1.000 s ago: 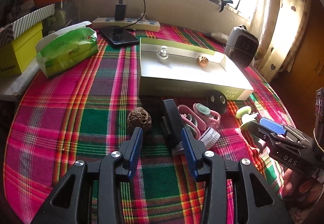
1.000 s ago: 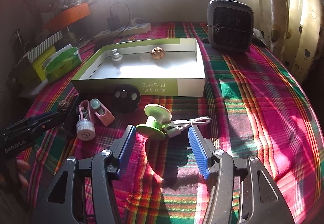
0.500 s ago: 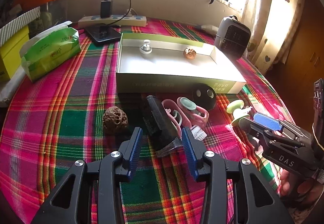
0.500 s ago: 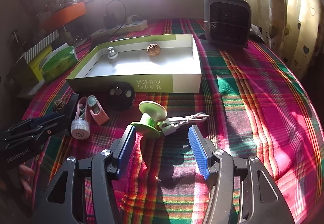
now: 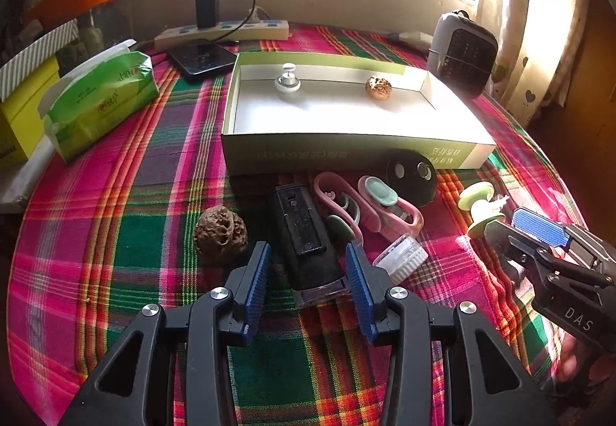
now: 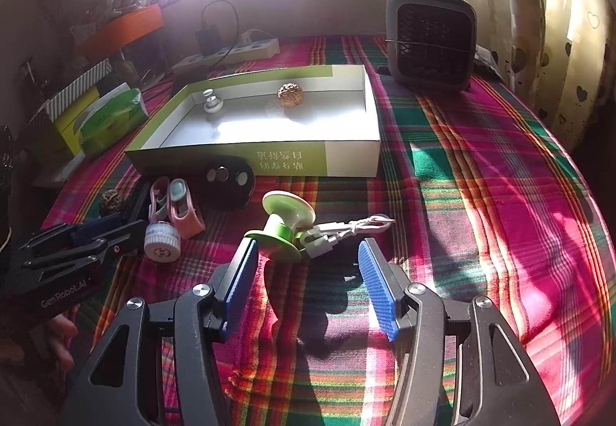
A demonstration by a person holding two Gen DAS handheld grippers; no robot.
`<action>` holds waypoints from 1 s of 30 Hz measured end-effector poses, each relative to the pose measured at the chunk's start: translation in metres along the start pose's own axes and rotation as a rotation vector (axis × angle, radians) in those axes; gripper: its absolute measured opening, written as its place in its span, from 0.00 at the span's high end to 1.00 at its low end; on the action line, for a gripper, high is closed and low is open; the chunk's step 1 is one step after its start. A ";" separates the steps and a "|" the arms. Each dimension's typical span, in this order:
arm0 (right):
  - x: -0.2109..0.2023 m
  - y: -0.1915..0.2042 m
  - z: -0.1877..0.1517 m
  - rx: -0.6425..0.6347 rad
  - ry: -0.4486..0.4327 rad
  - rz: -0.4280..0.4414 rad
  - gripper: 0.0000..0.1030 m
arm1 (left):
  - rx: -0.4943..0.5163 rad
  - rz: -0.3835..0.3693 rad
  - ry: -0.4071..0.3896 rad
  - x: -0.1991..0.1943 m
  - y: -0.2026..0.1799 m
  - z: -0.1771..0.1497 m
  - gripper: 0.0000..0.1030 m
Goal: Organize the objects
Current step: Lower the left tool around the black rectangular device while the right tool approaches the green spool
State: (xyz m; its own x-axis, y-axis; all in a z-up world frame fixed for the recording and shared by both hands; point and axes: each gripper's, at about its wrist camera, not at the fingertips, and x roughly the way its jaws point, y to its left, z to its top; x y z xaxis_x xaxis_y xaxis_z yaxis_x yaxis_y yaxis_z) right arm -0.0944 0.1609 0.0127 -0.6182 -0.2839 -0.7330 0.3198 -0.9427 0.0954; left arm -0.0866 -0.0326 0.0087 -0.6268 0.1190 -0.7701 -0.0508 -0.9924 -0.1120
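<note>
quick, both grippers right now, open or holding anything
Left gripper: open, pads either side of the black device, not clamped on it.
Right gripper: open, holding nothing, just short of the green spool.

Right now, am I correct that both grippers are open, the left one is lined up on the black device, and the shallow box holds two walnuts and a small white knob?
Not quite: the box holds one walnut plus the white knob; the other walnut lies on the cloth, as the left wrist view shows. The left gripper is open astride the black device, and the right gripper is open too.
</note>
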 end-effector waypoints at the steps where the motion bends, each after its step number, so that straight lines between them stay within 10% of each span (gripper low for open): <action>1: -0.001 0.000 0.000 -0.003 -0.001 -0.003 0.46 | 0.000 0.004 0.000 0.000 0.000 0.000 0.62; 30: 0.012 0.020 0.013 -0.107 -0.013 0.103 0.46 | -0.013 -0.001 -0.018 0.000 0.005 0.001 0.63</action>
State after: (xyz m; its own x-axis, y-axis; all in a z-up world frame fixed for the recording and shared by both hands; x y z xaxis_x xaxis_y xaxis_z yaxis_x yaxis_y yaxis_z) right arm -0.1046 0.1359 0.0149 -0.5875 -0.3808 -0.7140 0.4563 -0.8846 0.0964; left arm -0.0871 -0.0374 0.0087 -0.6408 0.1197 -0.7584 -0.0416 -0.9917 -0.1213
